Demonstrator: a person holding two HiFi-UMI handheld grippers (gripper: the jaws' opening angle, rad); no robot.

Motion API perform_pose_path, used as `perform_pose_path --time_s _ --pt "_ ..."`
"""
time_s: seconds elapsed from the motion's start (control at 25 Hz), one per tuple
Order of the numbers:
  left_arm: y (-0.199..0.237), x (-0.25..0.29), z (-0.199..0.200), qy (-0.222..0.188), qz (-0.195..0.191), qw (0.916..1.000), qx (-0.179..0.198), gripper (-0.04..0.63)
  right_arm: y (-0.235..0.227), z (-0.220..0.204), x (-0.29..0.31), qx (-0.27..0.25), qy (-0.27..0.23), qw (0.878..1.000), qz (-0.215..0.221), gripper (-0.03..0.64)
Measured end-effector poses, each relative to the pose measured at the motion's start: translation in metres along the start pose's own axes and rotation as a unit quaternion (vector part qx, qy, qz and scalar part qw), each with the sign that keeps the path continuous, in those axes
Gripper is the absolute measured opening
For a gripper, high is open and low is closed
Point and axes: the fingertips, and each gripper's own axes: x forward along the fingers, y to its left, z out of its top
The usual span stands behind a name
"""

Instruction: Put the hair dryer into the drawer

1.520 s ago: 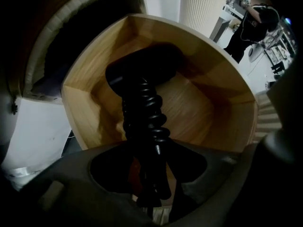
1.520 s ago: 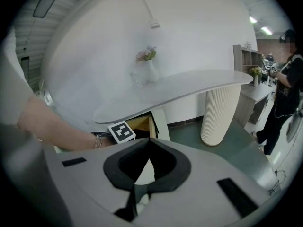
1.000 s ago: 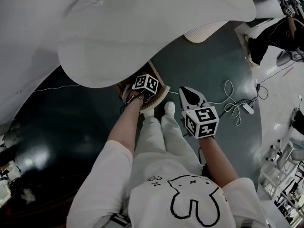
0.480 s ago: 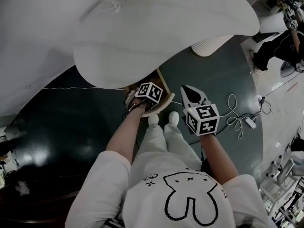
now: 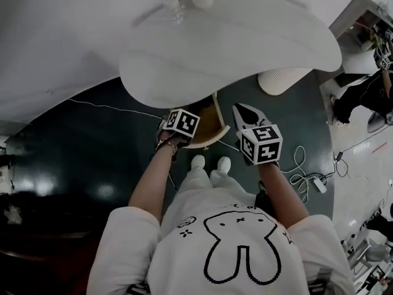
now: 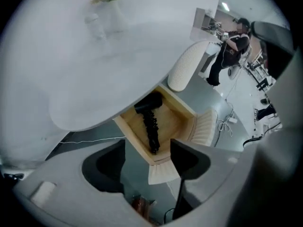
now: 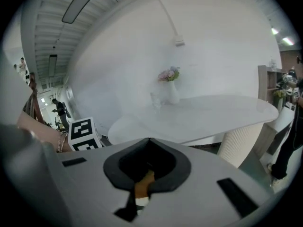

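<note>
Looking steeply down in the head view, a person stands at a white table [image 5: 245, 48] with a wooden drawer [image 5: 209, 128] pulled out at the centre of the frame, just above their white shoes [image 5: 198, 161]. The left gripper [image 6: 149, 145] hangs over the drawer with its 2 jaws spread apart and nothing between them. Through that gap, at the centre of the left gripper view, the black hair dryer [image 6: 147, 107] lies inside the drawer. Its head is tucked at the back under the table edge and its coiled cord [image 6: 152, 132] runs toward the front wall. The right gripper [image 7: 149, 143] is to the right of the drawer, jaws pressed together on nothing, pointing across the table toward a vase of flowers [image 7: 171, 84]. The dryer appears already placed, so the main risk lies in closing the drawer — the cord's end sits close to the front rim, and a hard shove could make it ride up and get pinched under the table. The ribbed white drawer front [image 6: 161, 173] looks curved, so a jaw pushing off-centre could slip. A loose cable [image 5: 301, 168] on the floor at the right of the head view could catch a foot.
</note>
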Motion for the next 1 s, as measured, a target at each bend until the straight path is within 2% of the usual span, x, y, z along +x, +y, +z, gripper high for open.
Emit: perform_pose_path --time_s 0.2,0.32,0.44,0.64,0.72,0.84,1.0 --pt "0.018 -0.043 0.001 -0.056 -0.012 0.9965 -0.061 0.29 0.013 0.024 -0.007 -0.03 -0.018 0.999 0.033 -0.003" --pt "0.025 -0.074 0.011 -0.109 -0.029 0.9888 -0.098 0.29 0.015 0.04 -0.012 -0.033 -0.036 0.998 0.039 -0.002" --pt "0.039 -0.108 0.02 -0.166 -0.015 0.978 -0.126 0.29 0.02 0.058 -0.019 -0.042 -0.053 0.997 0.04 -0.002" --pt "0.05 -0.162 0.035 -0.264 -0.005 0.9542 -0.141 0.29 0.036 0.085 -0.03 -0.069 -0.081 0.994 0.038 -0.002" --pt "0.054 -0.184 0.037 -0.304 0.007 0.943 -0.135 0.29 0.044 0.092 -0.037 -0.082 -0.091 0.992 0.035 -0.003" --pt "0.062 -0.221 0.036 -0.367 0.029 0.9218 -0.122 0.288 0.055 0.104 -0.052 -0.094 -0.113 0.989 0.023 -0.002" --pt "0.065 -0.266 0.028 -0.428 0.058 0.8975 -0.091 0.287 0.073 0.115 -0.078 -0.111 -0.143 0.984 0.003 -0.003"
